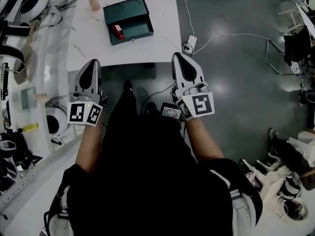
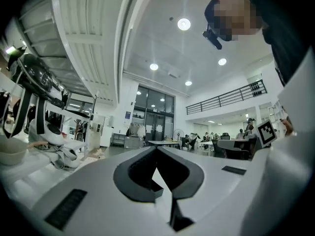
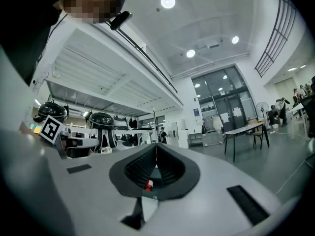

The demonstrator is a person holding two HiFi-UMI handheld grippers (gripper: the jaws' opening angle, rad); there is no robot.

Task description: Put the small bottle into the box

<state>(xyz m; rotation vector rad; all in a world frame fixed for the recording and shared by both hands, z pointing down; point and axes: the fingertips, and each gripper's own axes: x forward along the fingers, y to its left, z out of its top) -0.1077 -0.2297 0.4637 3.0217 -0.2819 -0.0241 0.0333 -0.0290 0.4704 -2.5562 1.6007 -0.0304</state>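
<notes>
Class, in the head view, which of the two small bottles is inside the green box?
The red bottle, lying inside the green box; the pale pink bottle sits outside it on the table.

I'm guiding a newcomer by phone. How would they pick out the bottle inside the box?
On the white table ahead of the person sits an open dark green box. The small bottle lies inside it, near its left side. It is red, unlike the pale bottle that is outside, on the table left of the box.
</notes>
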